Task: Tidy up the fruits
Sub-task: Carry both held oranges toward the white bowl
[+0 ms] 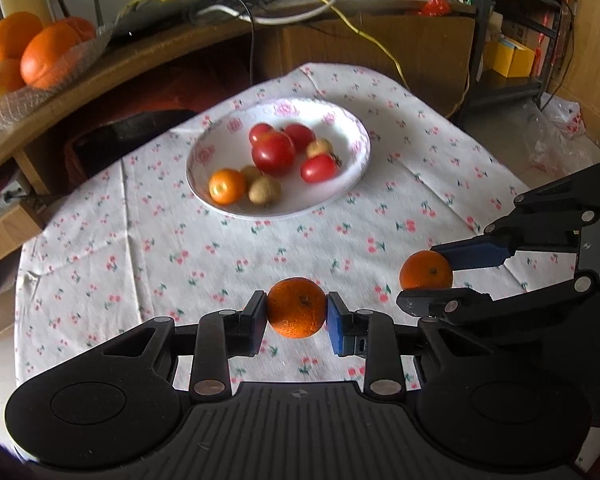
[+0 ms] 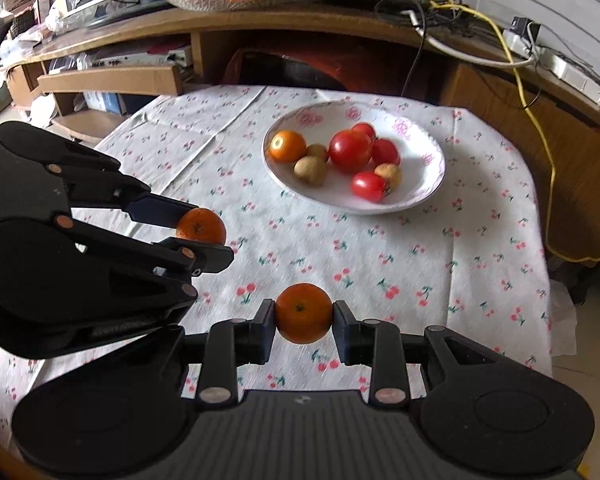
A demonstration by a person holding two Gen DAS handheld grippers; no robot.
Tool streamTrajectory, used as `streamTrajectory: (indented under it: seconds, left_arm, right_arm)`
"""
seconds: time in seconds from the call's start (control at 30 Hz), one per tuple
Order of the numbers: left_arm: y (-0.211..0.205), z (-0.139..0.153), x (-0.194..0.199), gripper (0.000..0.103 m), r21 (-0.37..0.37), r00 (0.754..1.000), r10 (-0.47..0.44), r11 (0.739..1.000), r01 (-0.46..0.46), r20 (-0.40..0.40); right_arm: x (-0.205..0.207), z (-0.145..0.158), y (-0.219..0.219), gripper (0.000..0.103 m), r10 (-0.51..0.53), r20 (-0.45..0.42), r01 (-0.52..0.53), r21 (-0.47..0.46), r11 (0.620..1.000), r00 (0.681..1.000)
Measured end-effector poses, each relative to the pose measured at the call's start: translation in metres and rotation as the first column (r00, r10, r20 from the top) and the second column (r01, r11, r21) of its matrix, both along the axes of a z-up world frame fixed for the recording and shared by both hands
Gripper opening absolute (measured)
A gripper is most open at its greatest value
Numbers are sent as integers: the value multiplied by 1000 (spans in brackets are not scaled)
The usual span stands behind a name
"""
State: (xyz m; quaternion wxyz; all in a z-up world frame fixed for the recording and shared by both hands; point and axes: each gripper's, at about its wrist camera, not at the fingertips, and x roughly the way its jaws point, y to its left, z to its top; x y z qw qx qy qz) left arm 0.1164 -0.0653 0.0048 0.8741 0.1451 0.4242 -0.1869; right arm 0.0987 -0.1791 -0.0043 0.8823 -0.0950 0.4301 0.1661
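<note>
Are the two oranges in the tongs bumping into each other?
Apart. The left wrist view shows the left orange and the right orange with flowered tablecloth plainly visible between them.

A table under a cherry-print cloth carries one white plate of fruit.

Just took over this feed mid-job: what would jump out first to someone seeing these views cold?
Each gripper is clamped on a small orange: the left gripper holds one orange, and the right gripper holds another, both near the table's close edge. Farther back on the cherry-print tablecloth sits a white plate with tomatoes, kiwis and one more orange. On the wooden desk behind, a glass dish holds larger oranges.
</note>
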Motion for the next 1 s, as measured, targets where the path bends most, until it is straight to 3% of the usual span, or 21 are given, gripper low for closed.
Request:
streamTrajectory:
  seconds: [1.0]
  left_arm:
    - [-10,29,44,37,12,991,28,999,-29,128]
  right_arm:
    - [45,26,-8,31,-94,124,94,13,996,988]
